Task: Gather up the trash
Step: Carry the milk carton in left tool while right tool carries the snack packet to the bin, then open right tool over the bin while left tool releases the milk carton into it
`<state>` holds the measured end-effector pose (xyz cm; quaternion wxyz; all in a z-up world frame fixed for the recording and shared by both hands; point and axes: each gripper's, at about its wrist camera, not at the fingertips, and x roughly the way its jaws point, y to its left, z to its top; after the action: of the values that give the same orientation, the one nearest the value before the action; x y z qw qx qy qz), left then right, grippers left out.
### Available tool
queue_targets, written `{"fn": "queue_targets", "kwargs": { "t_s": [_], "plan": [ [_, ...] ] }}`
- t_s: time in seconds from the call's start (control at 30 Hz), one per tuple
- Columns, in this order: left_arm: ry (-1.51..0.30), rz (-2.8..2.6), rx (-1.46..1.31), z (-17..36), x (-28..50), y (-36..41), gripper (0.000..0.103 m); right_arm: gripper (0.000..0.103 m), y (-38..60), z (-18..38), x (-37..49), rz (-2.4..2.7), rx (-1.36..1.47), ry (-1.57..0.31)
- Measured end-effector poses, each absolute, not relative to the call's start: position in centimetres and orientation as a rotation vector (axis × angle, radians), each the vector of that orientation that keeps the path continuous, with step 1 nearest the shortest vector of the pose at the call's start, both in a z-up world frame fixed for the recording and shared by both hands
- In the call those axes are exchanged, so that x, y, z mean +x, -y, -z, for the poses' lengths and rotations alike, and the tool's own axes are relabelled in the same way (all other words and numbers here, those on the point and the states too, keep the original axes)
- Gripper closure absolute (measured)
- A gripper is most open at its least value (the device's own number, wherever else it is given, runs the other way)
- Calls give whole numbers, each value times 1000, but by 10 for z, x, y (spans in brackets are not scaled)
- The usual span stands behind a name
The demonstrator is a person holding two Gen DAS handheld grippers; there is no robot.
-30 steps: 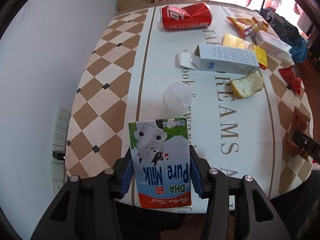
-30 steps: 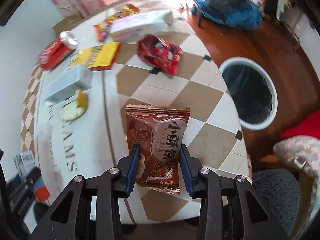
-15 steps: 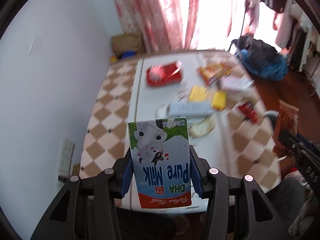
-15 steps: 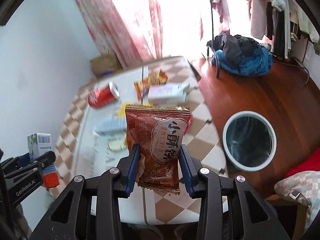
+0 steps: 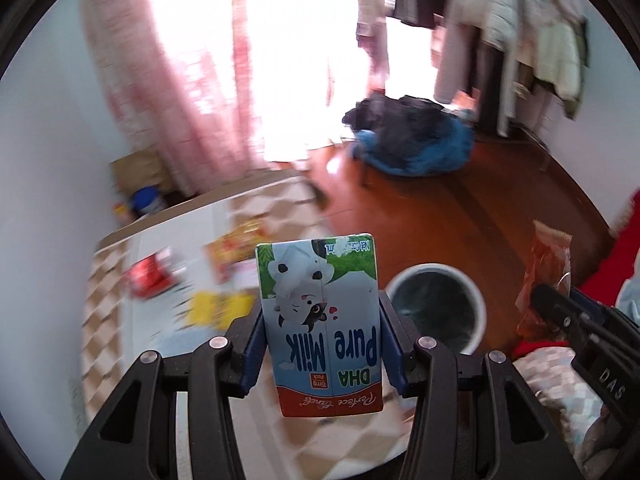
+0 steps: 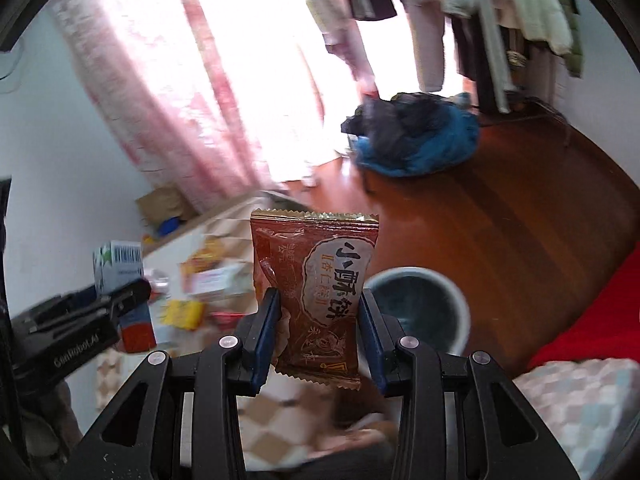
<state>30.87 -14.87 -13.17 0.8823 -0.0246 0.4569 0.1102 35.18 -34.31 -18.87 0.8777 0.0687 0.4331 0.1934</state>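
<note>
Left wrist view shows my left gripper [image 5: 322, 350] squeezing the milk carton [image 5: 320, 320] tight on both sides, held up in the air so it cannot slip. My right gripper [image 6: 318, 330] pinches the brown snack wrapper [image 6: 316, 292] the same way. Both point toward the white trash bin [image 5: 438, 312] on the floor, I think ready for dropping.

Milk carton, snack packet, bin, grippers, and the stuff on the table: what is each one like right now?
Left gripper: shut on the milk carton.
Milk carton: held upside down, clear of the table.
Right gripper: shut on the snack packet.
Snack packet: held upright, crinkled.
Trash bin: standing on the floor, top open.
Red can: lying on the table, blurred.
</note>
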Motion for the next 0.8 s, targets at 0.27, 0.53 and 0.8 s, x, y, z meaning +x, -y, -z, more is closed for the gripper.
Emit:
{"fn": "queue_targets", "kwargs": {
  "t_s": [0.27,0.53,0.8],
  "plan": [
    [-1056,-85,22,215,399,232,57,62,420,285,415,-279,147,-1055],
    [-1222,0,35,307,458,259,56,62,443,397,461,-237,191,-1238],
    [-1397,29,-114,367,483,248,47,62,439,471,482,-273,230,-1366]
  ]
}}
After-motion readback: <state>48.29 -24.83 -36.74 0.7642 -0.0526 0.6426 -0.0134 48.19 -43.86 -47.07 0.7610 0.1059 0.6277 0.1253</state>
